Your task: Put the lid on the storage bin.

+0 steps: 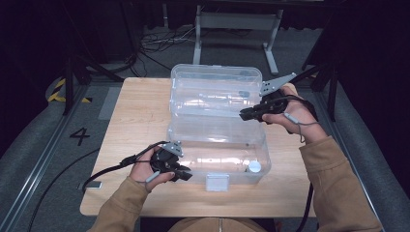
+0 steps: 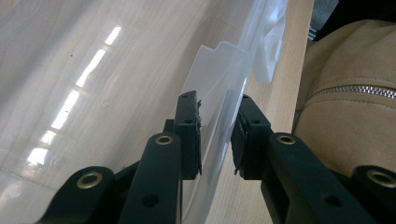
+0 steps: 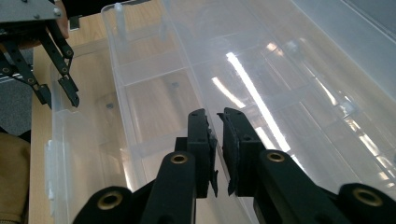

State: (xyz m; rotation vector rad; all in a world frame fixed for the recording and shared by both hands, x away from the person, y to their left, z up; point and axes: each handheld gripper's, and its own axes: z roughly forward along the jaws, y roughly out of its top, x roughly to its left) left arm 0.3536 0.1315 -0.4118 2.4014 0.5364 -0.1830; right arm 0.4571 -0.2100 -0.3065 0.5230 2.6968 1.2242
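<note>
1. Two claws work on one clear plastic box [image 1: 220, 145] standing open in the middle of the wooden bench [image 1: 140, 116].
2. Left claw [image 1: 183, 175] is at the box's near left corner; in the left gripper view its jaws straddle the front wall [image 2: 217, 126], pads close to it, whether pressing I cannot tell.
3. Right claw [image 1: 245, 115] is at the raised lid [image 1: 217, 89]; its jaws stand nearly together on a thin clear edge.
4. Floor beside the bench bears a "4" [image 1: 80, 136].
</note>
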